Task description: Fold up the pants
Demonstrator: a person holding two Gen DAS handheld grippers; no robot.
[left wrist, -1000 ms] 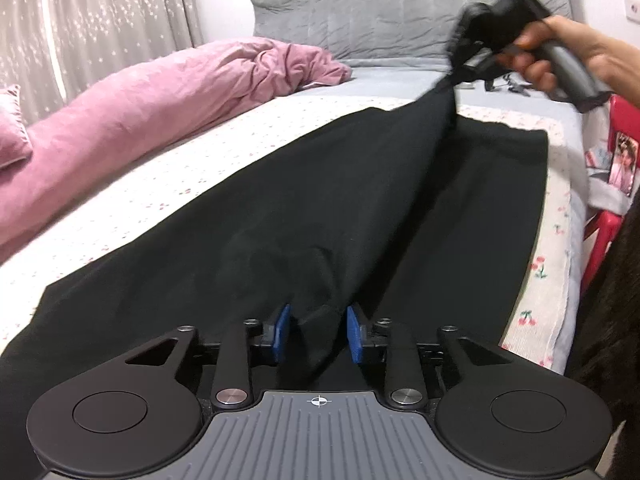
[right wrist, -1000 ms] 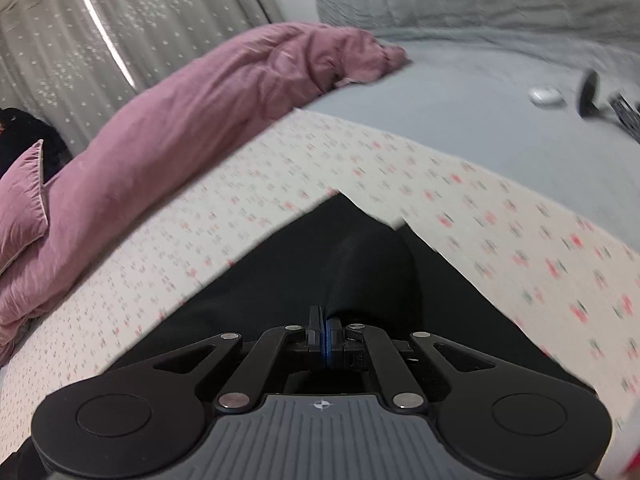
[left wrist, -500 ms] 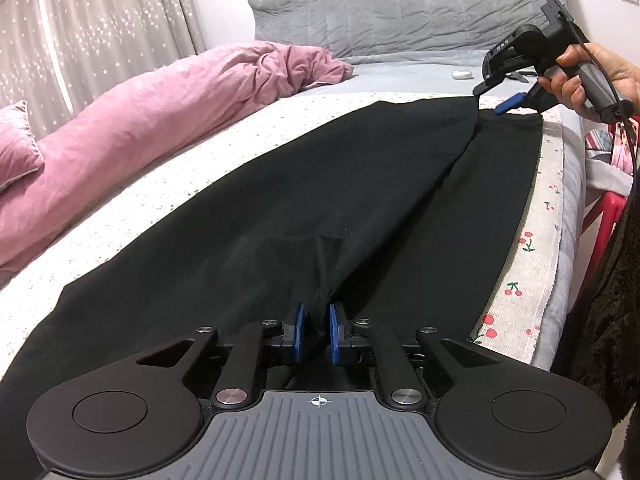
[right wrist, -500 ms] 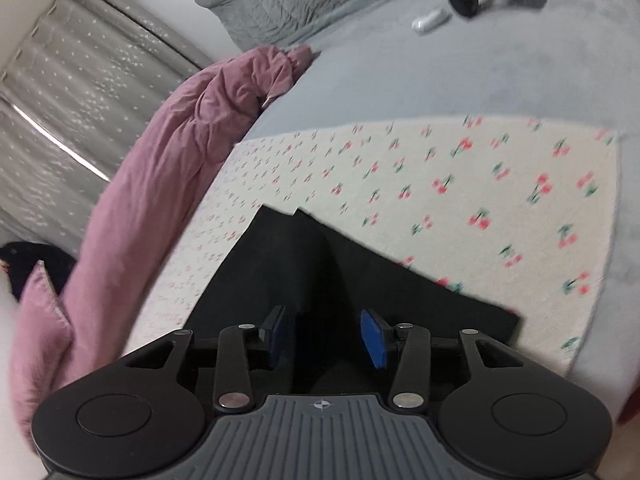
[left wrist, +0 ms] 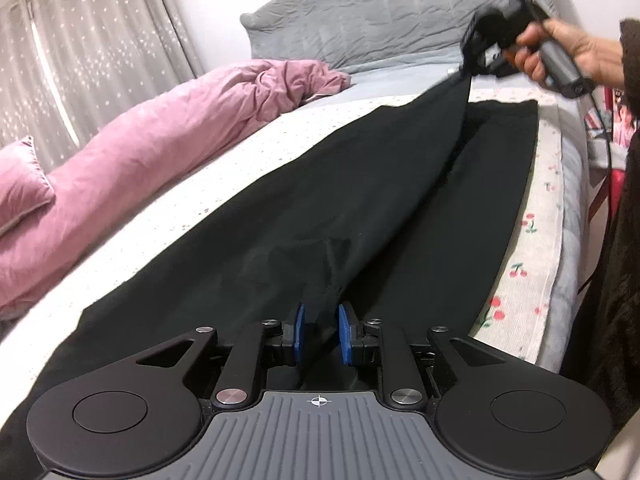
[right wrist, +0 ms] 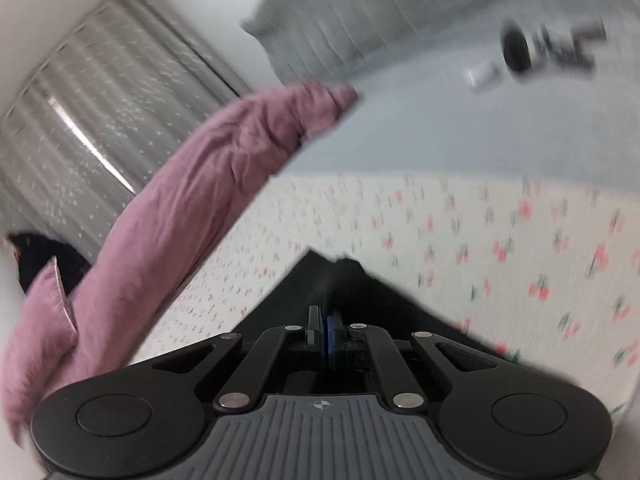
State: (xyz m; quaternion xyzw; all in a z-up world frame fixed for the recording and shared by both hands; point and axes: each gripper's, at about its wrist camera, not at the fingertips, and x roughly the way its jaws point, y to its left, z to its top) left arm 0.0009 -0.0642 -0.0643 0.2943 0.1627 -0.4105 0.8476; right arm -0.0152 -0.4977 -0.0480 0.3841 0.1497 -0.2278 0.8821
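Step in hand: the lengthwise fold, as I judge it. One leg of the black pants (left wrist: 360,200) is lifted along a ridge between the two tongs, above the other leg, which lies flat near the bed's edge.
Where the pants are: spread on the cherry-print sheet (left wrist: 536,216) of the bed (left wrist: 570,168), running from the near camera toward the grey headboard (left wrist: 400,4).
Left tongs (left wrist: 321,334): jaws easing apart at this moment, with a bunched fold of the black cloth between the blue pads; the cloth fills the gap and looks gripped.
Right tongs (right wrist: 325,342): clenched tight on a black corner of the pants, pads nearly meeting; in the left wrist view the person's right hand (left wrist: 560,50) holds them high at the far end.
Next move calls for: carrying both ends sideways together, keeping the ridge taut, and laying the lifted leg squarely over the flat one before letting go. The loosening left grip risks dropping its end early.
Counts: one pair of pants; two tongs; one pink duvet (left wrist: 160,140); one pink pillow (left wrist: 20,188); one small white item and one dark gadget on the grey cover, both blurred.
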